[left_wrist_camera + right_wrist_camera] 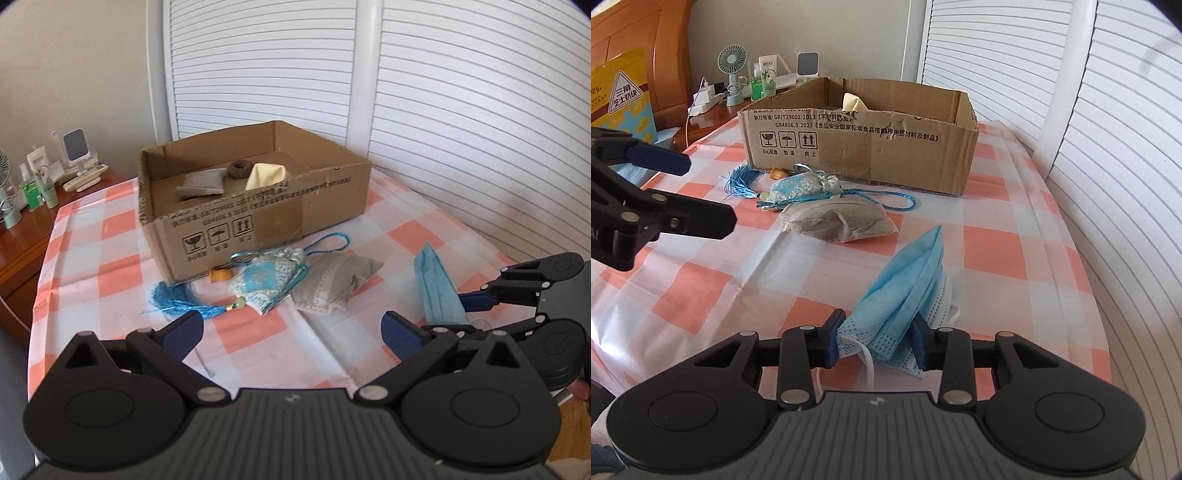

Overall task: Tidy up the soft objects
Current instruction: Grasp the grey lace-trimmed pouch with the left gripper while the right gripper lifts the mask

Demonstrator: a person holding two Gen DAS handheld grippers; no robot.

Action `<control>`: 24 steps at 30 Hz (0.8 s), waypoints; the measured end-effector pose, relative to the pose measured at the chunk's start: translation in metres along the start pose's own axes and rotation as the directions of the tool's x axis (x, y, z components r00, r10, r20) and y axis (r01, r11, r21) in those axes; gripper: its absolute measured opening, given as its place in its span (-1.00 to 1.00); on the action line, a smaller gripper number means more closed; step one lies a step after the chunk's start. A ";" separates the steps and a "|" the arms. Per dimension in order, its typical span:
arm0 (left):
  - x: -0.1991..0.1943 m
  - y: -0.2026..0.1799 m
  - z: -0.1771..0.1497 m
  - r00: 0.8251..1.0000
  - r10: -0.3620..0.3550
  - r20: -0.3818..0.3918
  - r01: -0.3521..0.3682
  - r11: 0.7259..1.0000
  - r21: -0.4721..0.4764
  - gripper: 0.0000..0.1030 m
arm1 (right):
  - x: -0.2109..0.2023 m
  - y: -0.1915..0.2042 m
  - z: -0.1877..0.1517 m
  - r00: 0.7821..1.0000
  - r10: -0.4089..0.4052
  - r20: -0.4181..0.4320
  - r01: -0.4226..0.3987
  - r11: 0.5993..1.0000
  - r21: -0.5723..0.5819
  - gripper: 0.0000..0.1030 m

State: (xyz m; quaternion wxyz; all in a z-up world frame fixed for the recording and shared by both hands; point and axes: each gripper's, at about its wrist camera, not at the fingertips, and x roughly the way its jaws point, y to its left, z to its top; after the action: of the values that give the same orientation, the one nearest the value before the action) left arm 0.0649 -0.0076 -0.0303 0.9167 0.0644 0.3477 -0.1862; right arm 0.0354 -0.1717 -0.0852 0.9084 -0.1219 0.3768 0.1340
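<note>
My right gripper [877,341] is shut on a blue face mask [905,288], which also shows in the left wrist view [437,288]. My left gripper [291,326] is open and empty above the checked tablecloth. Ahead of it lie a blue floral sachet [266,282] with a blue tassel [177,299] and a grey lace pouch [332,284]; the pouch [834,221] and the sachet [801,188] also show in the right wrist view. Behind them stands an open cardboard box [280,218] holding a grey pouch [201,184], a brown ring [238,170] and a cream cloth [267,175].
A wooden side table [26,229] at the left carries bottles, a small fan [731,61] and chargers. White louvred doors [461,110] run behind and to the right of the table. A yellow packet [620,96] stands at the far left.
</note>
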 end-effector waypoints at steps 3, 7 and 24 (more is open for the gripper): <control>0.015 -0.010 0.010 1.000 -0.030 -0.009 0.030 0.998 0.058 0.98 | 0.000 -0.003 0.000 0.999 -0.037 0.014 0.038 0.999 -0.024 -0.19; 0.032 -0.021 0.021 0.997 -0.074 -0.012 0.074 0.991 0.116 0.92 | 0.002 -0.013 -0.002 0.999 -0.041 0.016 0.041 0.999 -0.026 -0.19; 0.096 -0.028 0.036 0.961 -0.209 -0.179 0.232 0.965 0.118 0.56 | 0.002 -0.025 -0.007 0.999 -0.016 0.043 0.016 1.000 -0.012 -0.18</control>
State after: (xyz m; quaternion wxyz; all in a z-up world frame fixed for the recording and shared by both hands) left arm 0.1424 -0.0706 -0.0660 0.8514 0.1036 0.4138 -0.3051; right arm 0.0407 -0.1974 -0.0886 0.9166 -0.1273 0.3553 0.1317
